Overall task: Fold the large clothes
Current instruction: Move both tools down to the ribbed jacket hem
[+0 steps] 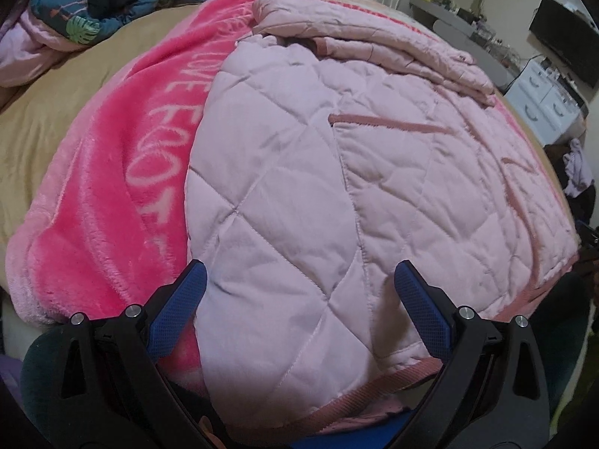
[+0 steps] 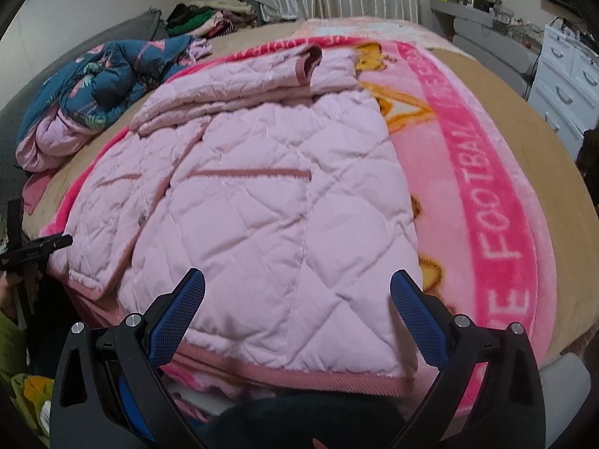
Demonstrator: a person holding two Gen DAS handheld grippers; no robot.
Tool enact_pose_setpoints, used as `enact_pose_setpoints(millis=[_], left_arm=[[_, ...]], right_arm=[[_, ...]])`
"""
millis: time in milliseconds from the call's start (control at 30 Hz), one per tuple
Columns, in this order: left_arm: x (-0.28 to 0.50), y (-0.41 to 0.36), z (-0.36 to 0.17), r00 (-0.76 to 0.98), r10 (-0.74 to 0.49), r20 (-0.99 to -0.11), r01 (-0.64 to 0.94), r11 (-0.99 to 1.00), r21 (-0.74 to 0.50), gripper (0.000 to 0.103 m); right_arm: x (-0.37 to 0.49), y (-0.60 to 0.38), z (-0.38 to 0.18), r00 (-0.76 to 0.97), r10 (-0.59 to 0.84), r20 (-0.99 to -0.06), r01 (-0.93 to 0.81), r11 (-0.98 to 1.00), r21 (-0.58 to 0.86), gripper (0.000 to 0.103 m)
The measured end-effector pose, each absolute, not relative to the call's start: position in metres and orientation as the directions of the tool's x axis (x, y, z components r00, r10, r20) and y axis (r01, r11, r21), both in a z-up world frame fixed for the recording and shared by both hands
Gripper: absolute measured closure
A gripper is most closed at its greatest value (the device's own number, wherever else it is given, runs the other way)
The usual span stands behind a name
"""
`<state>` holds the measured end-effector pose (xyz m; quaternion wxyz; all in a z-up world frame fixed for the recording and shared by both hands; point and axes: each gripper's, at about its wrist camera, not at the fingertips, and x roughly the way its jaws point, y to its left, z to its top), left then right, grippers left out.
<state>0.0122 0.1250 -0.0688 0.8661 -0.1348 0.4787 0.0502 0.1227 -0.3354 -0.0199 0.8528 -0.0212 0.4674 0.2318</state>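
Pink quilted fabric fills both of your views: the jacket (image 1: 337, 187) lies flat on a bright pink fleece blanket (image 1: 112, 194) with white lettering, spread over a tan bed cover (image 1: 48, 119). Its sleeves are folded across the far end, one darker ribbed cuff (image 2: 309, 63) curled up there. A darker pink hem band (image 2: 299, 372) runs along the edge nearest you.

Your left gripper (image 1: 299, 292) hovers at the near hem with its blue-padded fingers (image 1: 421, 310) spread wide, nothing between them; the quilted cloth shows in the gap. Your right gripper (image 2: 297, 292) sits the same way over the near edge on the other side, fingers (image 2: 417, 310) apart and holding nothing. You cannot tell from either view whether the pads touch the cloth.

Beyond the jacket, a crumpled dark blue floral quilt (image 2: 97, 78) with a pale pink lining lies at the far left of the bed. White drawers (image 2: 565, 86) stand at the right, beside a grey shelf (image 2: 483, 15) cluttered with small items.
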Motion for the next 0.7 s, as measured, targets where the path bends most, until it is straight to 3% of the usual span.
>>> enact_pose_setpoints(millis=[367,700], left_arm=[[0.012,0.125,-0.064,0.53,-0.025,-0.848,-0.224,0.96,-0.168,0.009],[0.003,0.14,-0.062,0.492,-0.044,-0.869,-0.24,0.953,-0.184,0.009]], right_arm=[[0.137,-0.345,-0.031,0.39,0.317,-0.865,-0.388,0.908,0.159,0.004],[0.153,-0.367,-0.063,0.22,0.392,-0.893,-0.33,0.892,0.311,0.004]])
